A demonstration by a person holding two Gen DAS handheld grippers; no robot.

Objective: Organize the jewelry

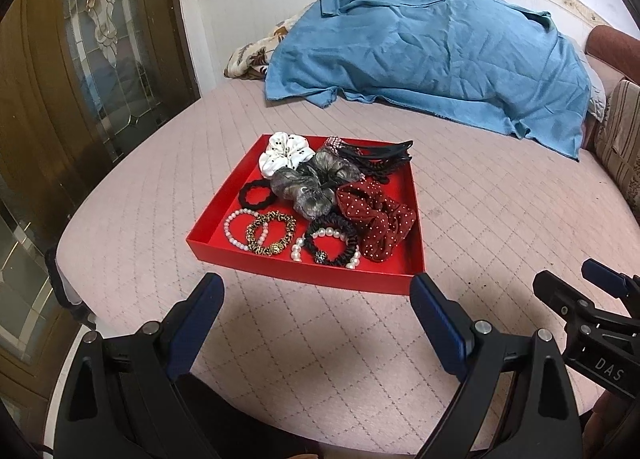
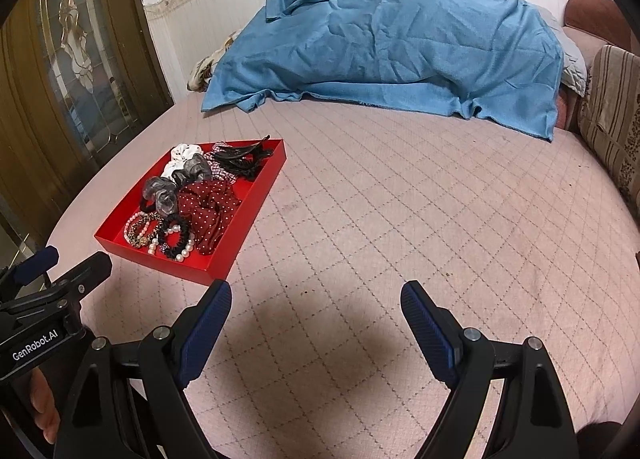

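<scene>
Pink quilt (image 2: pixel 360 219) bare between tray (image 2: pixel 240 219), blanket (image 2: pixel 400 51).

Pink quilted bed (image 2: pixel 400 219). Crumpled blue blanket (image 2: pixel 392 43) at its far end, against white wall (image 1: pixel 240 11) with floral border. Wooden door (image 1: pixel 60 59) with leaded glass left of bed.

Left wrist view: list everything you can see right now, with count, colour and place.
tray: 1, red, on the bed, centre
scrunchies: 3, white dotted, grey, dark red dotted, inside tray
black hair tie: 1, tray's left side
bracelets: several, pearl, leopard, black, tray's near edge
hair clips: black, count unclear, tray's far corner
bedcover: 1, pink quilted
blanket: 1, blue, far side
door: 1, brown, left
left hand-held gripper: open, empty
right hand-held gripper: open, empty
</scene>
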